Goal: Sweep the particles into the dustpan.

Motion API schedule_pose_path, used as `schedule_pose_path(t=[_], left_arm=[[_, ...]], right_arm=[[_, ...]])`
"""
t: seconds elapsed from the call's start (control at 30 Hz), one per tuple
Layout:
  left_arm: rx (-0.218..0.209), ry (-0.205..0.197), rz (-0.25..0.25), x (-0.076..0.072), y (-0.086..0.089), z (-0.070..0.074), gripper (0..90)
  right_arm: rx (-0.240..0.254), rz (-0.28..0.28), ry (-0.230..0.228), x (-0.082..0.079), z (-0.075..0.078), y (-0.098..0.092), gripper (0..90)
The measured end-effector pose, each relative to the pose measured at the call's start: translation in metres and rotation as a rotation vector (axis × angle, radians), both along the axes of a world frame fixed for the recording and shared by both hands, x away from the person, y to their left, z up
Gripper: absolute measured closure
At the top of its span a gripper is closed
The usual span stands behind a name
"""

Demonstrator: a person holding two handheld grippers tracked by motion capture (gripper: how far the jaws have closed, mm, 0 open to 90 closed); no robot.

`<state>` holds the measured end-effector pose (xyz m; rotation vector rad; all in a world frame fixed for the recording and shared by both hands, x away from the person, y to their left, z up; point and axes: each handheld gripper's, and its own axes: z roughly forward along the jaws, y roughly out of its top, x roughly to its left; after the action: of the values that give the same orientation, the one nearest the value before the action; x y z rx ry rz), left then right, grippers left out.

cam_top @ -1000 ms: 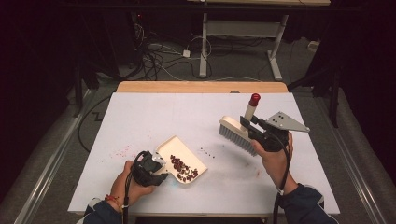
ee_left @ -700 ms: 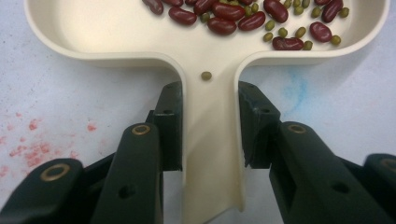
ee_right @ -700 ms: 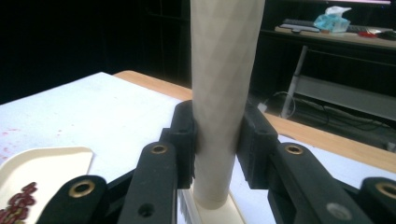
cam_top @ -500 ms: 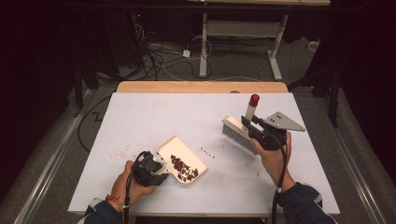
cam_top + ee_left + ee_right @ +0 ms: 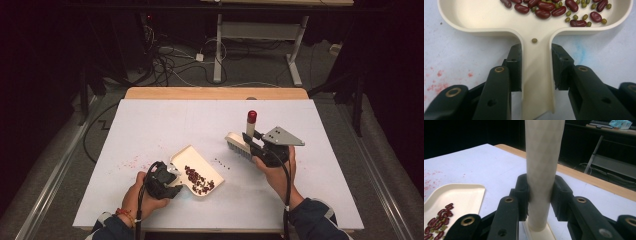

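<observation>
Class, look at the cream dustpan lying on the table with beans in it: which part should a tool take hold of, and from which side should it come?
Grip the dustpan by its flat narrow handle, coming from the handle end, opposite the open lip. The handle fits between two jaws, while the tray is too wide, and a level approach probably keeps the beans inside. The left tool grips it this way.

Left gripper [image 5: 172,181] low at near left, jaws clamped; right gripper [image 5: 250,144] raised at right, jaws clamped, forearm angled inward.

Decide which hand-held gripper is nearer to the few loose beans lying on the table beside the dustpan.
Right. The right hand-held gripper, clamping the brush, is just beyond the loose beans; the left hand-held gripper sits across the dustpan.
</observation>
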<state>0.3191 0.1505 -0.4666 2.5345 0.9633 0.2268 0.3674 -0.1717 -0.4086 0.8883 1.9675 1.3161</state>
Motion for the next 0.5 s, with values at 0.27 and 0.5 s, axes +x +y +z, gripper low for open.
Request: schedule_pose_path(t=[0.27, 0.5], left_arm=[[0.006, 0.003, 0.0, 0.001, -0.008, 0.001, 64.0], [0.016, 0.0, 0.011, 0.0, -0.017, 0.003, 64.0]], right_arm=[[-0.026, 0.015, -0.006, -0.01, -0.003, 0.017, 70.4], [-0.031, 0.053, -0.007, -0.027, -0.004, 0.035, 70.5]])
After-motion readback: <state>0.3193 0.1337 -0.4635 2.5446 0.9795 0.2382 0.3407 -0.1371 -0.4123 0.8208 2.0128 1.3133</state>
